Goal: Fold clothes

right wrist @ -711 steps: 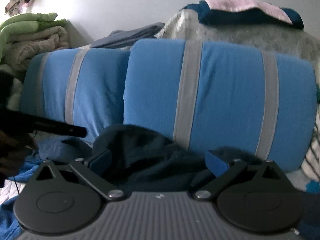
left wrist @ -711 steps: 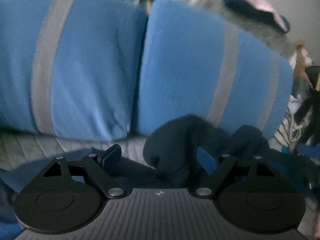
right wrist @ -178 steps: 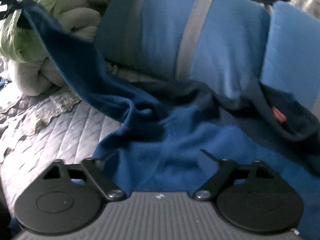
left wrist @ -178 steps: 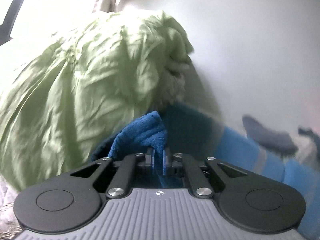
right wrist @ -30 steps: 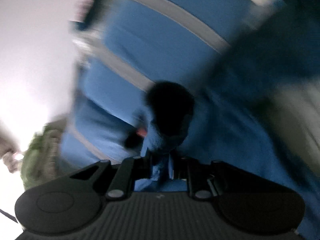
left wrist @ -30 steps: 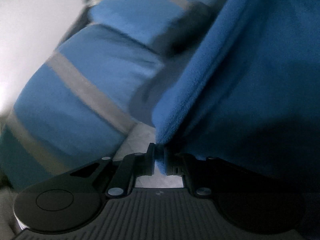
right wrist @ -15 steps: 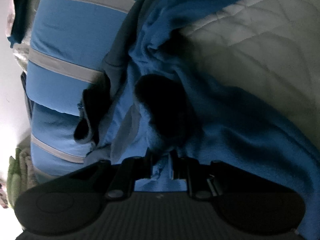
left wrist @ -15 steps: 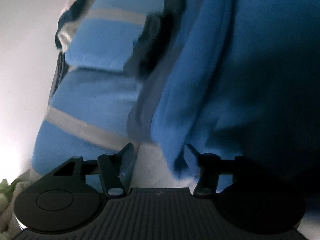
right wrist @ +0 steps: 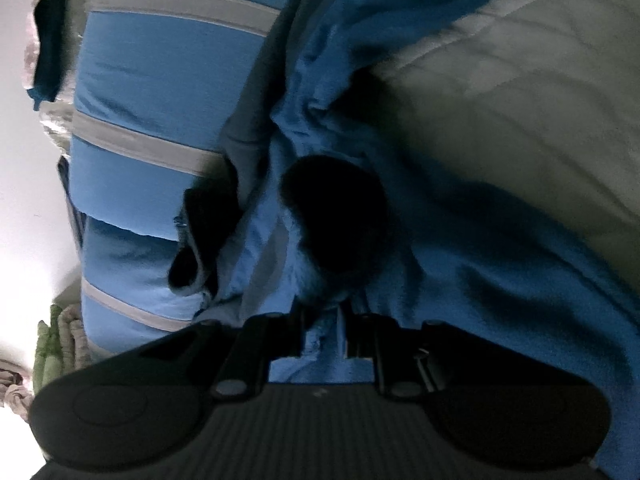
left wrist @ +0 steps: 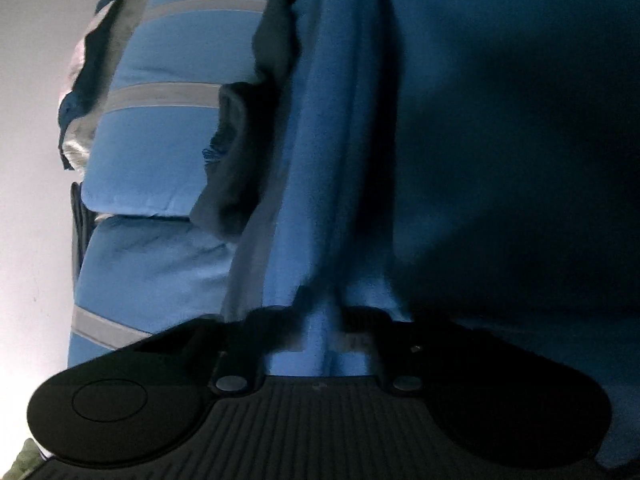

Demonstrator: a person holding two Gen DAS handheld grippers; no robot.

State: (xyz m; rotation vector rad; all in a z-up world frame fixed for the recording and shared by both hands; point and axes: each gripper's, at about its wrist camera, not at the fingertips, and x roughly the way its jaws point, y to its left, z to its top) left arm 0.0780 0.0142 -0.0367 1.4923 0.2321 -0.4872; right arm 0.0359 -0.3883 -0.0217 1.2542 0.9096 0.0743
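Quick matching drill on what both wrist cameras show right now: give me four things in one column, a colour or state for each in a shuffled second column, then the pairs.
Things:
1. blue fleece garment
2. pillows
3. quilted bedspread
4. right gripper

States:
A. pale, diamond-stitched, lying under the garment
B. blue with grey stripes
C. jaws shut on a fold of fleece
D. gripped by both grippers at once

Pairs: 1-D, 2-B, 3-A, 4-C

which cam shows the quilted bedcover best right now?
Right wrist. The quilted bedcover fills its upper right, stitching visible, with the blue fleece garment draped over its edge. The left wrist view shows none of it: the garment and striped blue pillows fill that frame.
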